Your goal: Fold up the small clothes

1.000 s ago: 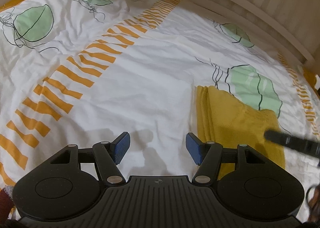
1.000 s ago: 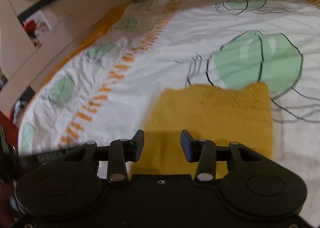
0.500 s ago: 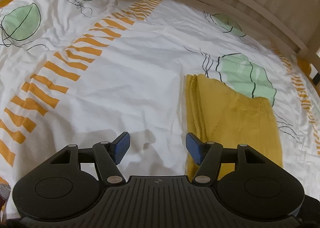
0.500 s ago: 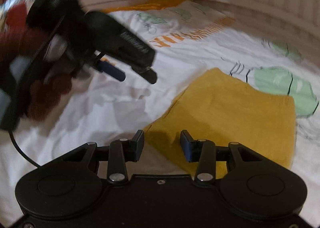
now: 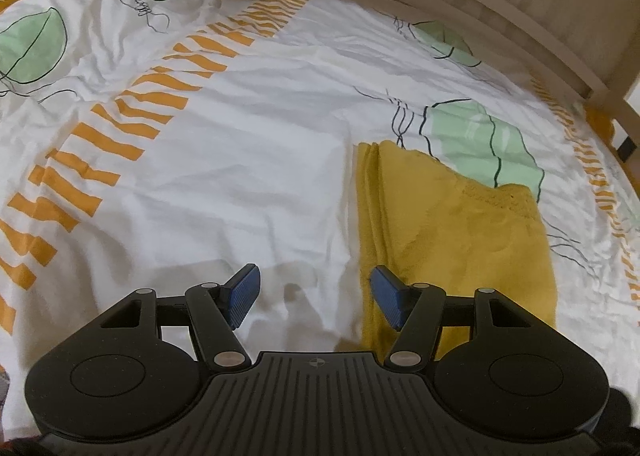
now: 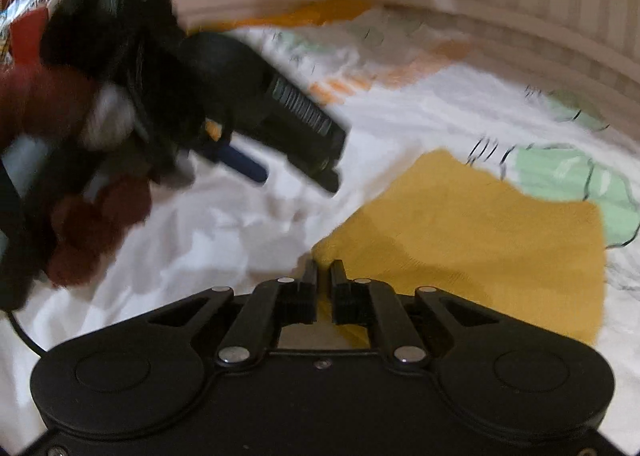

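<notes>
left wrist view: the left gripper [image 5: 314,296] gapes wide, empty, over the bed [image 5: 240,160]; the folded yellow cloth [image 5: 460,240] lies just right.
right wrist view: the right gripper [image 6: 324,270] looks nearly closed at the cloth's near corner [image 6: 320,250], grip uncertain. soft, light, limp; pinch corners.

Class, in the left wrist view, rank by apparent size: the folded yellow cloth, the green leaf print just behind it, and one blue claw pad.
1. Folded yellow cloth
2. Green leaf print
3. Blue claw pad, though nearest the camera
</notes>
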Action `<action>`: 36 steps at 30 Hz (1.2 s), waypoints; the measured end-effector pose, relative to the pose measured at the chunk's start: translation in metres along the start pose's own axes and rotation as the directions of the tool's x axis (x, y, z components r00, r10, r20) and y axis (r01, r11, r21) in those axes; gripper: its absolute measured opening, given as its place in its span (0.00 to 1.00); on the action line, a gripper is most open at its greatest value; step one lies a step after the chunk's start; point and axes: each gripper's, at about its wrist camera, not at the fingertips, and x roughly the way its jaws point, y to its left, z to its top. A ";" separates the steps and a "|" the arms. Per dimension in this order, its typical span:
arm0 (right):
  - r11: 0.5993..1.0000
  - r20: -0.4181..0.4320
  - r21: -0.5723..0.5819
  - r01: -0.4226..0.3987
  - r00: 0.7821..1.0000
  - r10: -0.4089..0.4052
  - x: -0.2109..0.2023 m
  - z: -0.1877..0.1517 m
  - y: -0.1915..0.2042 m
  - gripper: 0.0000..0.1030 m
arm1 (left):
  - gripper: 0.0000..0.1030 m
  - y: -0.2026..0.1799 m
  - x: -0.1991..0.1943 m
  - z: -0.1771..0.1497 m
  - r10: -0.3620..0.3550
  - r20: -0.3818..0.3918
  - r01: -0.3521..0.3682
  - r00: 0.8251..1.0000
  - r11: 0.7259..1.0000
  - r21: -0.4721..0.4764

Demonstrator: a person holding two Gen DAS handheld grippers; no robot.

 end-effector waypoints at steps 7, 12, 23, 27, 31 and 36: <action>0.997 0.002 0.064 -0.051 0.999 0.051 -0.001 -0.017 -0.010 0.37 | 0.58 -0.024 0.015 -0.006 -0.068 -0.022 0.070 0.997 0.994 0.088; 0.994 0.013 0.065 -0.085 0.996 0.084 -0.014 -0.027 -0.012 0.45 | 0.59 -0.042 0.028 -0.015 -0.079 -0.032 0.083 0.996 0.984 0.157; 0.998 0.041 0.062 -0.004 0.999 0.001 -0.059 -0.027 -0.063 0.58 | 0.59 -0.019 0.044 -0.020 -0.056 -0.075 0.062 0.996 0.996 0.068; 0.990 0.074 0.121 0.079 0.993 -0.088 -0.058 -0.014 -0.103 0.58 | 0.59 -0.023 0.045 -0.021 -0.047 -0.070 0.052 0.996 0.995 0.083; 0.987 0.102 0.122 0.104 0.988 -0.116 -0.034 0.005 -0.125 0.58 | 0.59 -0.022 0.046 -0.020 -0.054 -0.073 0.059 0.996 0.996 0.073; 0.976 0.031 0.131 0.171 0.984 -0.177 0.026 0.019 -0.142 0.58 | 0.59 -0.022 0.045 -0.020 -0.052 -0.074 0.058 0.996 0.996 0.074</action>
